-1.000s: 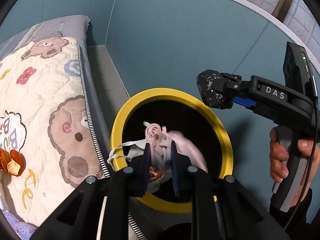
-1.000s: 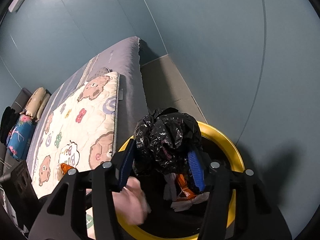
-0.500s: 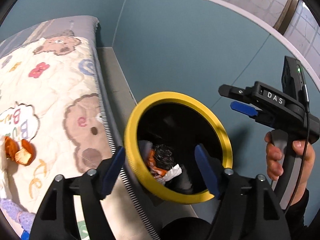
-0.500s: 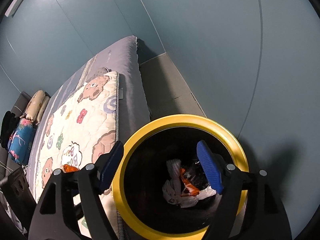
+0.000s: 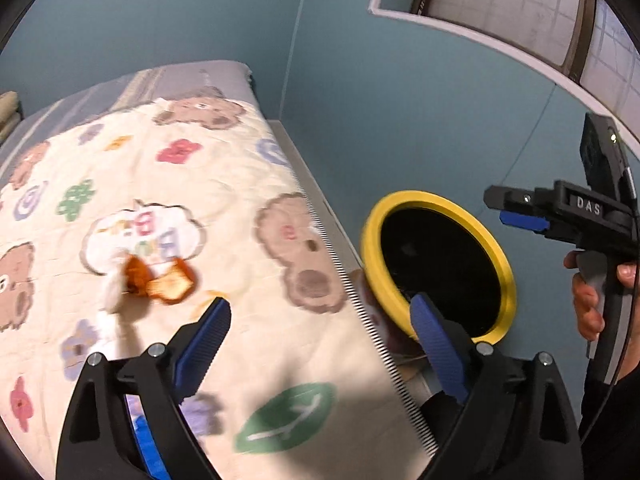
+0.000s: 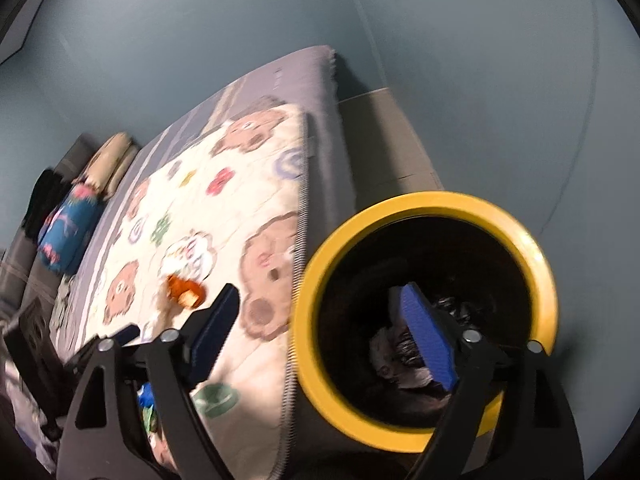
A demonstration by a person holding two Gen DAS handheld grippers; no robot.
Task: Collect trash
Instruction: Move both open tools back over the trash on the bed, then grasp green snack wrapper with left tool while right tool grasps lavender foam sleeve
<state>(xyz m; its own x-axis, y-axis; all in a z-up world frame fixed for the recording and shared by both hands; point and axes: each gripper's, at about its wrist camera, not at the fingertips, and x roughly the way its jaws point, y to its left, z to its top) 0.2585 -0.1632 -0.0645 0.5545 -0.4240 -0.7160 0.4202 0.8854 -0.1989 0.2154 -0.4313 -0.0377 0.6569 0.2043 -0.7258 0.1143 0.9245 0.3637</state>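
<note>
Both tongs emptied, crumpled trash (image 6: 404, 350) in bin (image 6: 532, 248)

Bedroom corner with teal walls and a low bed
The teal wall (image 5: 400, 92) wraps the corner behind a bed (image 6: 320, 92) with a grey mattress, covered by a cream quilt (image 5: 224, 184) printed with bears, flowers and a green leaf. A strip of grey floor (image 6: 392, 140) runs between bed and wall. Pillows (image 6: 108, 160) are piled at the far end. A white-framed opening (image 5: 500, 4) high in the wall shows pale tiles
</note>
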